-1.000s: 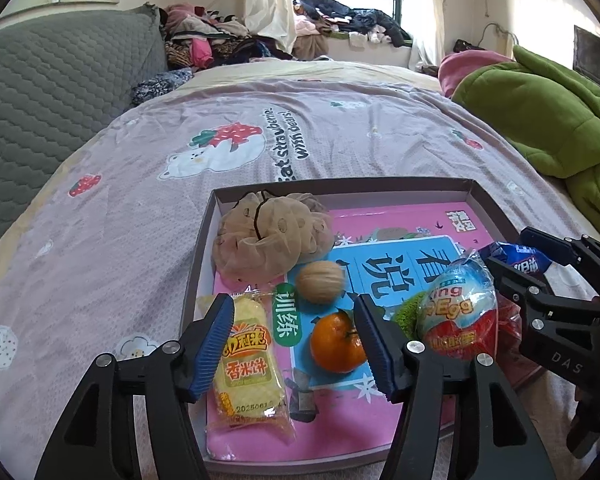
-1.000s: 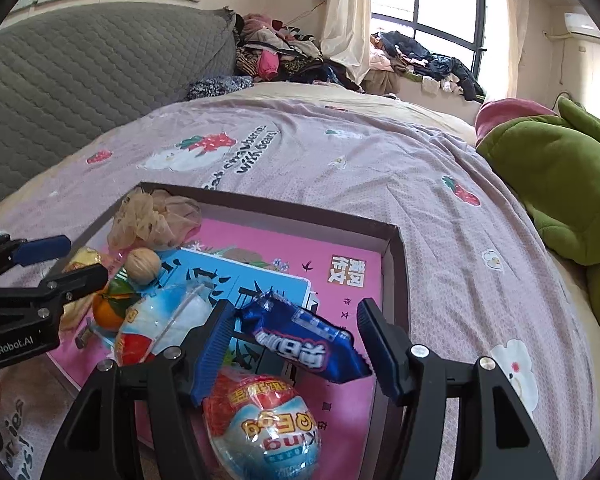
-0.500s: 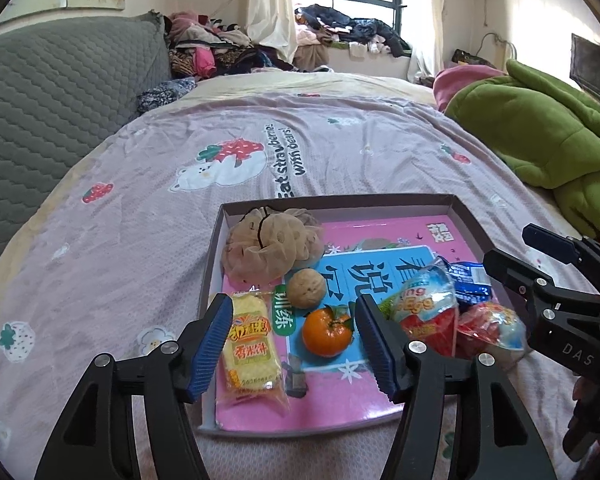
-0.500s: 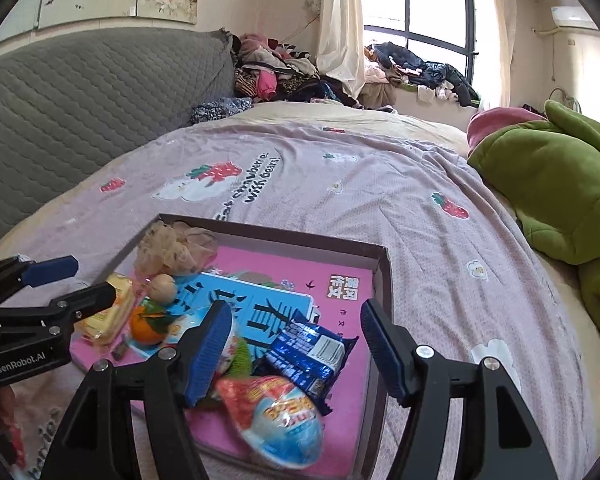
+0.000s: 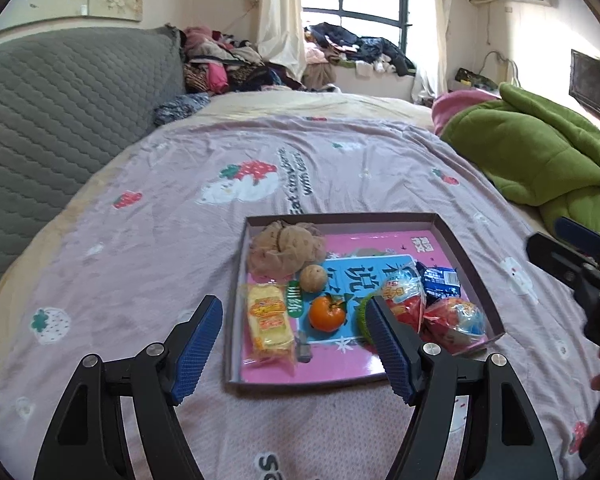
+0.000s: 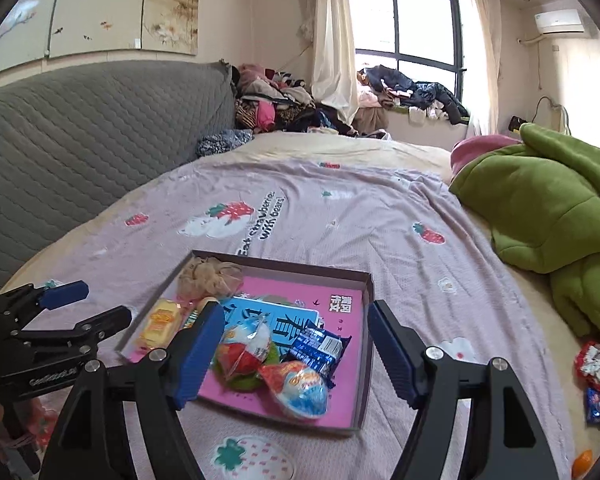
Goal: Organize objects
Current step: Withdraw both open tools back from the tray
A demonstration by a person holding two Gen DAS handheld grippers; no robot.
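Note:
A shallow brown box (image 5: pixel 464 254) lies on the bed with a pink book (image 5: pixel 340 364) in its bottom. On the book lie a beige scrunchie (image 5: pixel 286 246), a walnut (image 5: pixel 313 278), an orange (image 5: pixel 327 318), a yellow snack pack (image 5: pixel 269 322), two egg-shaped sweets (image 5: pixel 454 322), and a blue wrapper (image 5: pixel 440 282). The box (image 6: pixel 368 320) also shows in the right wrist view. My left gripper (image 5: pixel 294 350) is open and empty above the box's near edge. My right gripper (image 6: pixel 298 354) is open and empty, raised over the box's near side.
A green quilt (image 5: pixel 540 156) lies bunched at the right of the bed. A grey quilted headboard (image 5: pixel 60 112) stands at the left. Clothes are piled by the window (image 5: pixel 340 56). Loose wrapped sweets (image 6: pixel 594 376) lie on the sheet at the far right.
Both grippers have pulled back and up from the box, so it looks smaller. The blue wrapper that was between my right fingers now lies in the box.

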